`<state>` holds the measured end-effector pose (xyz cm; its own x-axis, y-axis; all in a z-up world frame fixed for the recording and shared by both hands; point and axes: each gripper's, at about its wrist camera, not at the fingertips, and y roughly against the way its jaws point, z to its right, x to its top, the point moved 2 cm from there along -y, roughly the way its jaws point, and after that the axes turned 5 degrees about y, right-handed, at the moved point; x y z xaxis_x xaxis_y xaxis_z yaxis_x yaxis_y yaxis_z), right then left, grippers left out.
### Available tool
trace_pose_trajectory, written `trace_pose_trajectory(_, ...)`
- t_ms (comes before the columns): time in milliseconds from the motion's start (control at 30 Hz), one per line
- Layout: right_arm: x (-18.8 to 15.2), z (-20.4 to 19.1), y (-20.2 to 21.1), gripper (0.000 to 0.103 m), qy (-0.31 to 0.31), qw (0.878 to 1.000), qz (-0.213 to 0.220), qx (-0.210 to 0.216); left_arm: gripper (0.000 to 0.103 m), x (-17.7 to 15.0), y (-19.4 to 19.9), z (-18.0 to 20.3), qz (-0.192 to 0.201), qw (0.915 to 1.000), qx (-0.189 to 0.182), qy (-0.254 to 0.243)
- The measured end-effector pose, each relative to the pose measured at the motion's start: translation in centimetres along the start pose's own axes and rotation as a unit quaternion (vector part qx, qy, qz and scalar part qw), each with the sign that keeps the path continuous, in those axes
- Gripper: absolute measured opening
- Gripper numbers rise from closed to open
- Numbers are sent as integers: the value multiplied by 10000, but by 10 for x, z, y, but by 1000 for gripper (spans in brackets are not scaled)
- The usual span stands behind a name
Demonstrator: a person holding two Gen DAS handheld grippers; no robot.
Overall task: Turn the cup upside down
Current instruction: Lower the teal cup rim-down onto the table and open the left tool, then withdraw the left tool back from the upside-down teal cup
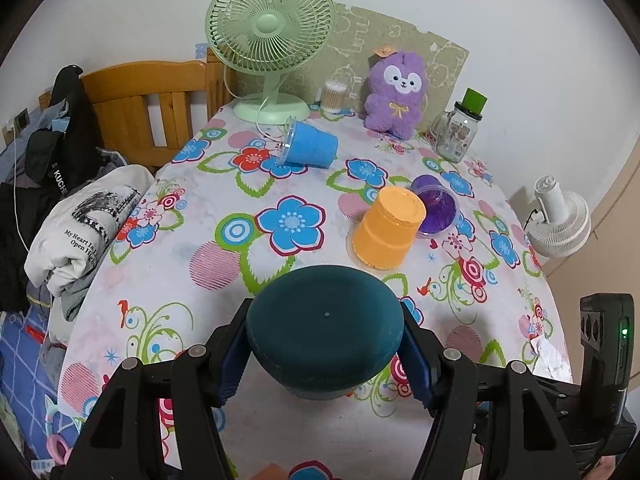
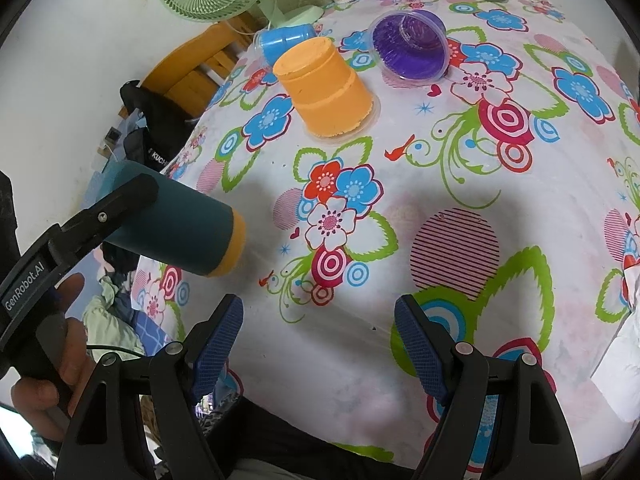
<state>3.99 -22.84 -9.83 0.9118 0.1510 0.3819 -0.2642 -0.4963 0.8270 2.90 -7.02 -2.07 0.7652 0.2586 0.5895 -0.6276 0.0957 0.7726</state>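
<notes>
At the far left, clothes (image 1: pixel 76 216) are heaped by a wooden chair (image 1: pixel 148 100). The left gripper (image 1: pixel 325 354) is clenched on the teal cup (image 1: pixel 324 332), its blue pads pressing the cup's two sides; the cup's flat base faces the left camera, and the right view shows it held tilted in the air over the near-left part of the table (image 2: pixel 360 340), its orange rim (image 2: pixel 234 246) pointing down toward the cloth without touching. Farther back stands a green fan (image 1: pixel 270 40), and just right of its base a blue cup (image 1: pixel 310 146) lies on its side. Mid-table an orange cup (image 1: pixel 386 228) stands upside down, touching a purple cup (image 1: pixel 436 204) tipped on its side. Along the wall sit a purple plush (image 1: pixel 396 94) and a glass jar (image 1: pixel 458 130). The right gripper (image 2: pixel 320 346) hovers released over the near table, its jaws wide apart with nothing between them.
</notes>
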Motion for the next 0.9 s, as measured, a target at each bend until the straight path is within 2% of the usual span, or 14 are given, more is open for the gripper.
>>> trace_pose_trajectory(67,0,0,-1,81,4,10000,-25,-15,71,0,-2,0,-9,10000,18,-20)
trace_pose_trajectory(133,0,1,-2,81,-8,10000,-32,-18,81,-1,-3,1,-53,10000,-3,-25)
trace_pose_trajectory(233,1,2,-2,81,-17,10000,-29,-20,87,0,-3,2,-10,10000,44,-37)
trace_pose_trajectory(800,5,-4,-5,81,58,10000,-44,-30,90,2,-5,0,-58,10000,14,27)
trace_pose_trajectory(900,6,-5,-4,86,68,9999,-10,-104,91,1,-4,0,-54,10000,19,23)
